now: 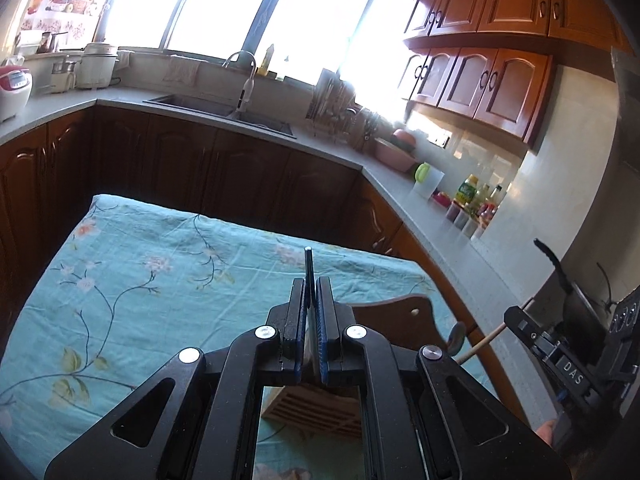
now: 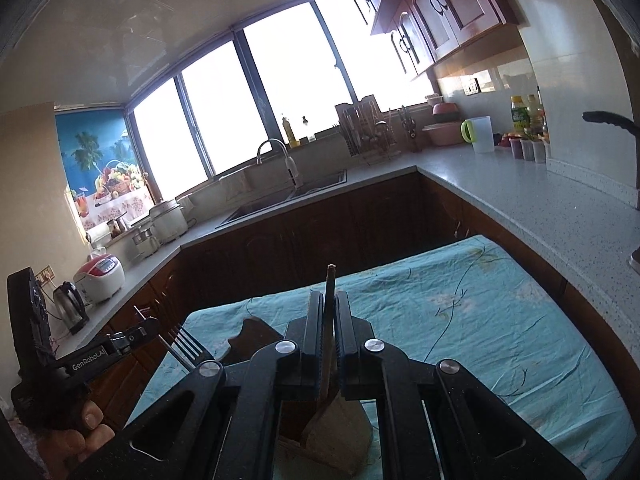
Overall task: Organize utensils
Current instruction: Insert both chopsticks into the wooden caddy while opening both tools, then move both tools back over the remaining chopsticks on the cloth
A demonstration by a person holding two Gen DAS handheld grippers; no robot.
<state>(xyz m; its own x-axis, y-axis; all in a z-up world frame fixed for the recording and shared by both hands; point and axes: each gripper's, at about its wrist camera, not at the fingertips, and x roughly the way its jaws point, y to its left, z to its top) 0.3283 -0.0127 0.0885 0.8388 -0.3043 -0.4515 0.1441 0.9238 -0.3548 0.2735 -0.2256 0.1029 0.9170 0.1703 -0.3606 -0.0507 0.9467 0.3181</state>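
Observation:
My left gripper [image 1: 310, 286] is shut on a metal fork [image 1: 308, 264]; its handle end sticks up past the fingertips. The fork's tines [image 2: 185, 345] show in the right wrist view, held by the left gripper [image 2: 138, 330]. My right gripper [image 2: 329, 296] is shut on a wooden spatula [image 2: 329, 320]; its handle points up and its flat blade [image 2: 340, 436] hangs below the fingers. The spatula's handle [image 1: 486, 340] also shows in the left wrist view. A slotted wooden utensil holder [image 1: 312, 408] stands on the teal floral cloth [image 1: 140, 280] below both grippers.
A dark wooden cutting board [image 1: 400, 320] lies on the cloth beside the holder. Grey countertops [image 2: 520, 184] wrap round the room with a sink [image 1: 224, 110], a dish rack [image 1: 336, 108], bottles [image 1: 476, 196], a rice cooker [image 2: 102, 276] and a kettle [image 2: 72, 306].

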